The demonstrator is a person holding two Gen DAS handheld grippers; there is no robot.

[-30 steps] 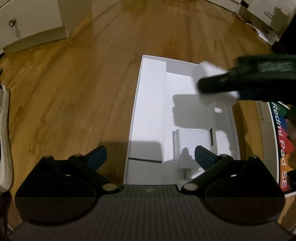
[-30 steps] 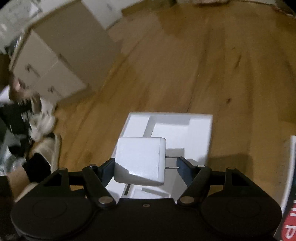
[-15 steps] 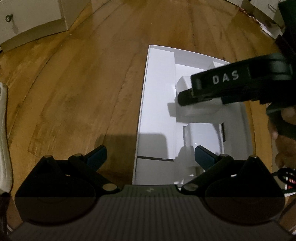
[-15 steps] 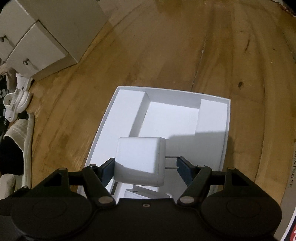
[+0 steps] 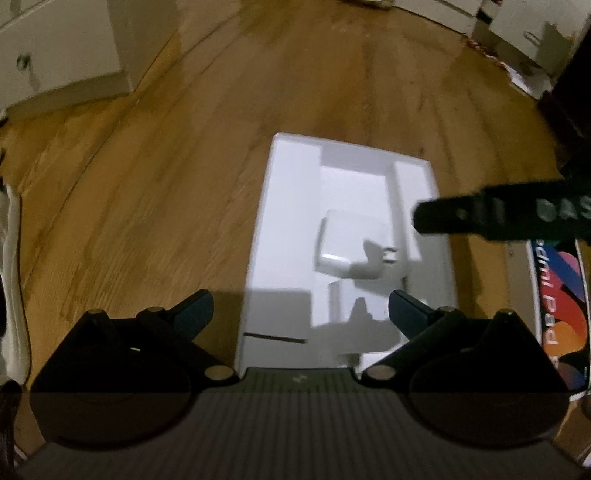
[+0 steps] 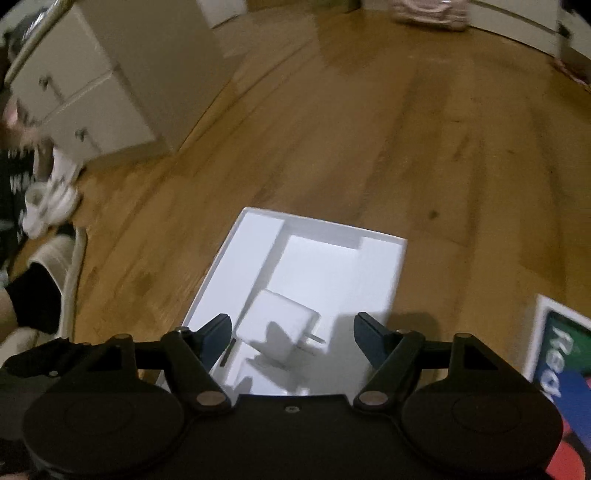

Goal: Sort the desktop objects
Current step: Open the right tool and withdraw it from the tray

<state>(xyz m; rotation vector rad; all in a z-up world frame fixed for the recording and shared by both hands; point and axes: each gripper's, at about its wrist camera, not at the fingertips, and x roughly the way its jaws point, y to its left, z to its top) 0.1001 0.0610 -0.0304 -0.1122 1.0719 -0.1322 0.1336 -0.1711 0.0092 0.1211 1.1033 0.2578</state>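
- Right gripper (image 6: 291, 330): spread wide, empty, above white tray (image 6: 384, 266).
- Left gripper (image 5: 300, 310): spread wide, empty.
- White charger (image 6: 279, 328): tilted in tray's recess, prongs toward right edge.

A glossy wooden plank floor (image 6: 388, 122) fills both views under dim, warm light. A cream cabinet (image 6: 85, 92) with small drawer knobs stands at the left, and pale furniture (image 5: 524, 33) lines the far right.
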